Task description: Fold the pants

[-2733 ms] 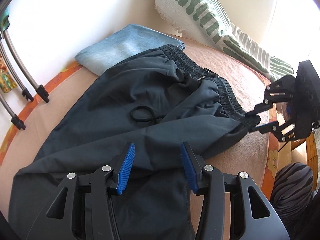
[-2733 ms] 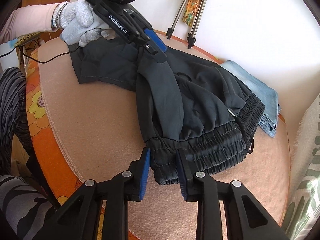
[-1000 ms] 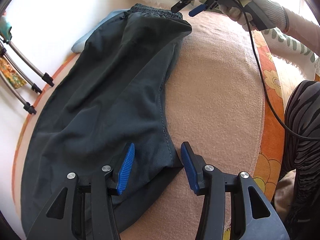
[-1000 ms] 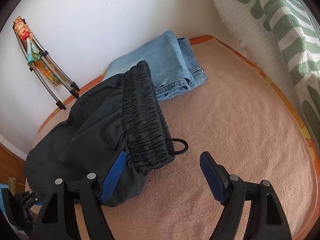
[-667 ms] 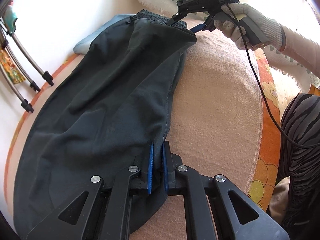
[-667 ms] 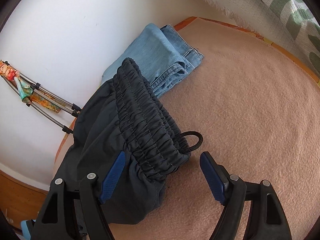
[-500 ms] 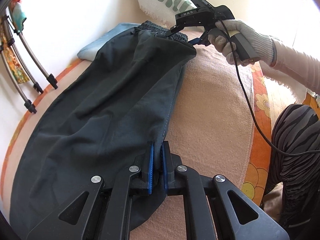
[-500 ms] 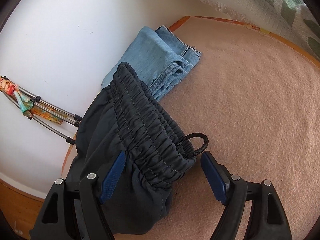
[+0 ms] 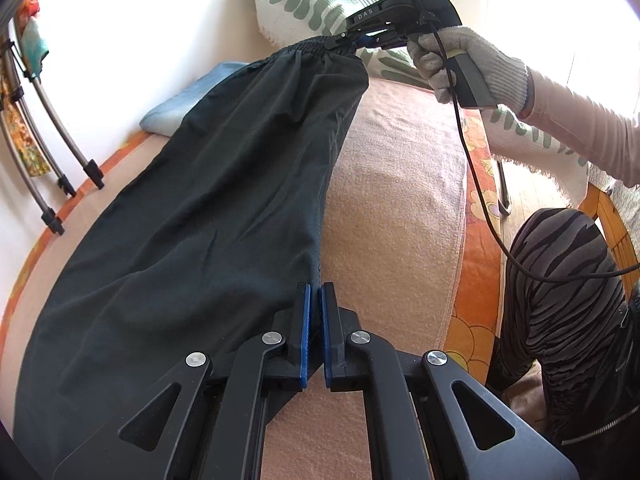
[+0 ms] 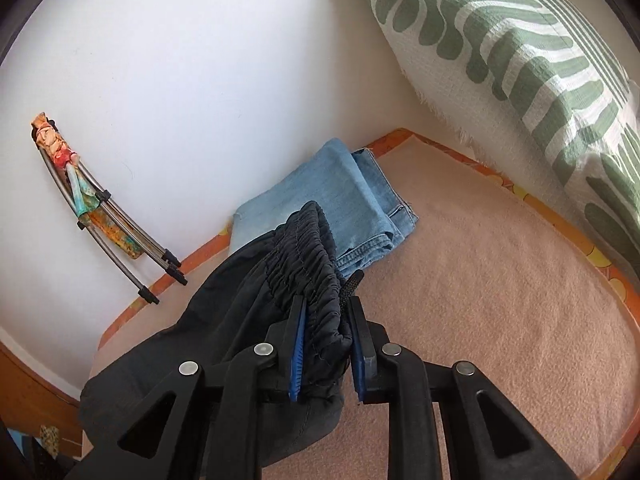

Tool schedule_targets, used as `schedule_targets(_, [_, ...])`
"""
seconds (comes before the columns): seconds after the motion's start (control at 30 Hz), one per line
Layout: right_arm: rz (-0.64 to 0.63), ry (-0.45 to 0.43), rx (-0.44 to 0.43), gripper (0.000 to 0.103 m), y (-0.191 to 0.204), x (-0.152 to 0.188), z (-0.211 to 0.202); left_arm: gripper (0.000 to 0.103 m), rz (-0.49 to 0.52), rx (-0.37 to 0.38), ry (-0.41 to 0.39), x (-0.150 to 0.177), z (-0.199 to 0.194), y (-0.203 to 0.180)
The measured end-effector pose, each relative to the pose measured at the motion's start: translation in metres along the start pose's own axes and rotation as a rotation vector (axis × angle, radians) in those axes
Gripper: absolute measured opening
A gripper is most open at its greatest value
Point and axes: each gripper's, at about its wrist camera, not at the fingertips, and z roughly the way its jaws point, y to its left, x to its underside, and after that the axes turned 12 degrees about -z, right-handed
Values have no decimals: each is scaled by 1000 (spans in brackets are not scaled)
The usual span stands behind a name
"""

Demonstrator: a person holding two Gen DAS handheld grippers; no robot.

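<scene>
While our left gripper is clenched on the seam edge of the dark pants near the front edge of the bed, our right gripper, its jaws just closing, grasps the gathered waistband farther along, lifting it. With the pants stretched between both grips, next we would carry one end over the other, keeping the edges aligned, clear of the folded jeans at the far edge.

Dark grey pants, light blue jeans, green-and-white wavy pillow, peach blanket.
</scene>
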Motion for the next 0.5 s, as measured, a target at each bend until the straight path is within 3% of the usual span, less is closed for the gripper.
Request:
schedule_targets(0.13, [-97, 77, 17, 23, 4, -5, 24, 4, -29, 22, 28, 3, 8, 1])
schedule_targets(0.23, [-135, 136, 125, 36, -1, -4, 35, 13, -53, 28, 24, 6, -2, 4])
schedule_targets(0.37, [-169, 99, 165, 41, -2, -6, 16, 16, -107, -6, -11, 13, -26, 18])
schedule_targets(0.5, [-244, 68, 130, 47, 24, -11, 3, 28, -232, -65, -71, 27, -56, 48])
